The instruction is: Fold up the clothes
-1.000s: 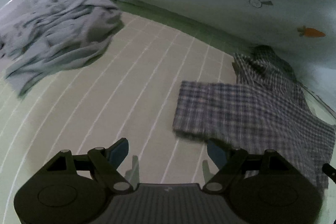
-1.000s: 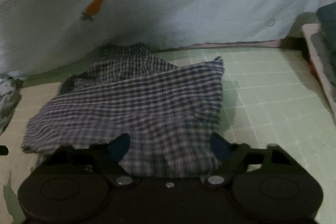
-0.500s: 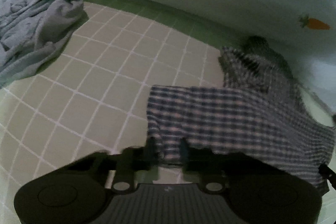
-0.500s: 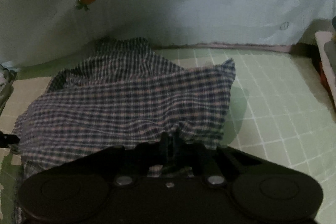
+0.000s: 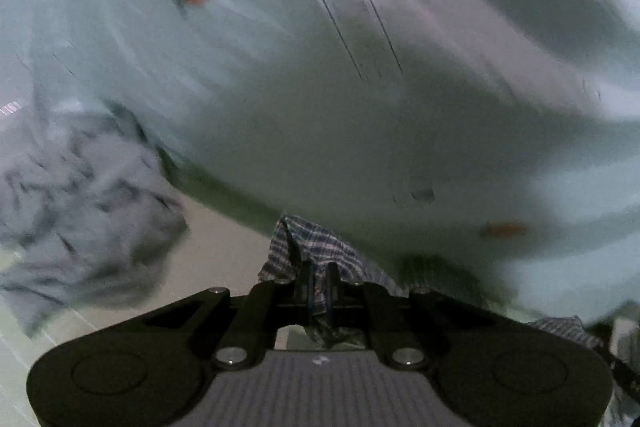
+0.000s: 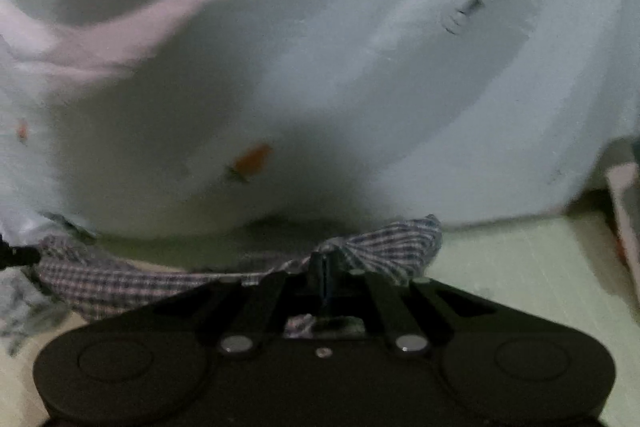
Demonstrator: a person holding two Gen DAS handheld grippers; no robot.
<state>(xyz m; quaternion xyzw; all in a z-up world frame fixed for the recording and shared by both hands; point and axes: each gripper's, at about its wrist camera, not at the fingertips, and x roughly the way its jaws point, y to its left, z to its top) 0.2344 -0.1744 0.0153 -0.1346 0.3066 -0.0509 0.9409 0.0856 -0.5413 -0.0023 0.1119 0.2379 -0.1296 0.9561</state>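
Plaid shirt hangs stretched between our two grippers above the gridded mat. Left gripper has its jaws closing, cloth bunched between them and pinched; right gripper jaws clamped tight on the hem. Fabric looks thin, light and floppy, sagging between holds, so we judge edge or corner grips best. Grey garment pile sits apart at left.
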